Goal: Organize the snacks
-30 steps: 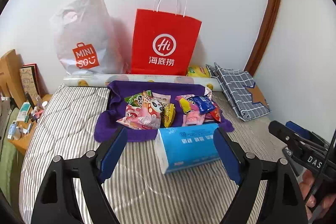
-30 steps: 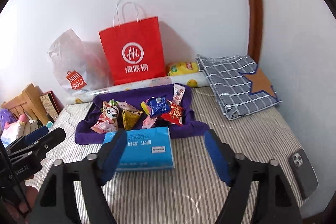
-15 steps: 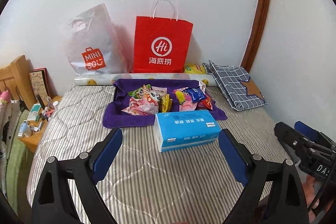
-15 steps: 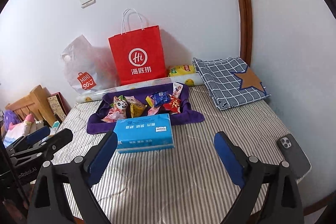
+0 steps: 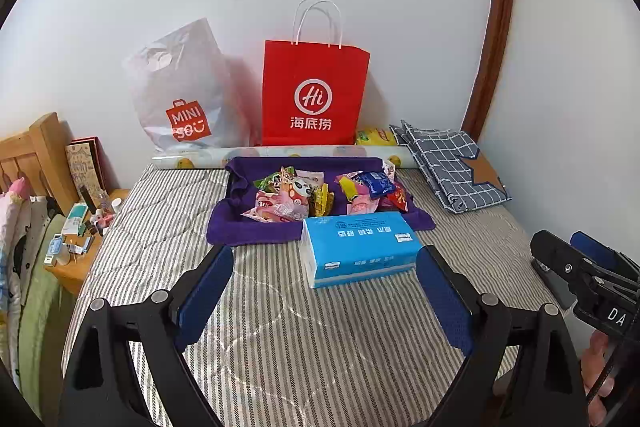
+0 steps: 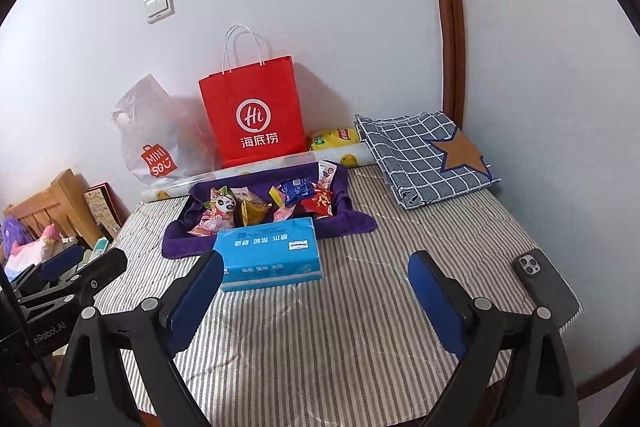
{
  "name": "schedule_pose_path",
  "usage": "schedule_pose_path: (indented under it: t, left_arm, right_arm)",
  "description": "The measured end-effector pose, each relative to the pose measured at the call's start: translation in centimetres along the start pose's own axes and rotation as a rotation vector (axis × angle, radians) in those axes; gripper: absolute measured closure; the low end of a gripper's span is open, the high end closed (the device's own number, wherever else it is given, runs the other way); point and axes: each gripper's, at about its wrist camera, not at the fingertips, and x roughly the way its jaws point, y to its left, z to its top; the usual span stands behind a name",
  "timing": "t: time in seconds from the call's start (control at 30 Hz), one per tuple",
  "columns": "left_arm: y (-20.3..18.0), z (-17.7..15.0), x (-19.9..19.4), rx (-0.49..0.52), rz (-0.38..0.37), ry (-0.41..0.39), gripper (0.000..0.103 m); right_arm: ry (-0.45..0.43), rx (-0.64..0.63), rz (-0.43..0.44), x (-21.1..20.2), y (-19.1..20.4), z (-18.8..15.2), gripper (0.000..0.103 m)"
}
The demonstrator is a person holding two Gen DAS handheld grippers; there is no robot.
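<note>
A: Both wide open, nothing between the jaws. Left gripper and right gripper opened further just now, backed off to the near side of the striped bed.

B: Snacks where?

A: Piled on the purple cloth, far-centre, just beyond the blue tissue pack, which touches the cloth's near edge.

B: Next move, prob?

A: Looks like job's wrapping up or btwn picks. If picking again: approach over the tissue pack, not through it. Pinch one wrapper by an edge; crinkly foil, likely slippery. One at a time.

B: Anything unclear?

A: Can't tell how many packets; overlapped, lower ones hidden. Red paper bag and white plastic bag at the far wall: contents not visible. Yellow packet behind the roll mostly hidden. Phone at right edge seen only from right cam.
</note>
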Motion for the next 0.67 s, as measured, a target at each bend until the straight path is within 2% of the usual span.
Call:
schedule_pose_path:
  t: [0.67]
  left_arm:
    - [0.31, 0.08, -0.56, -0.007, 0.0, -0.011, 0.011]
  right_arm:
    - [-0.018, -0.01, 0.0, -0.91, 0.52, 0.02, 0.009]
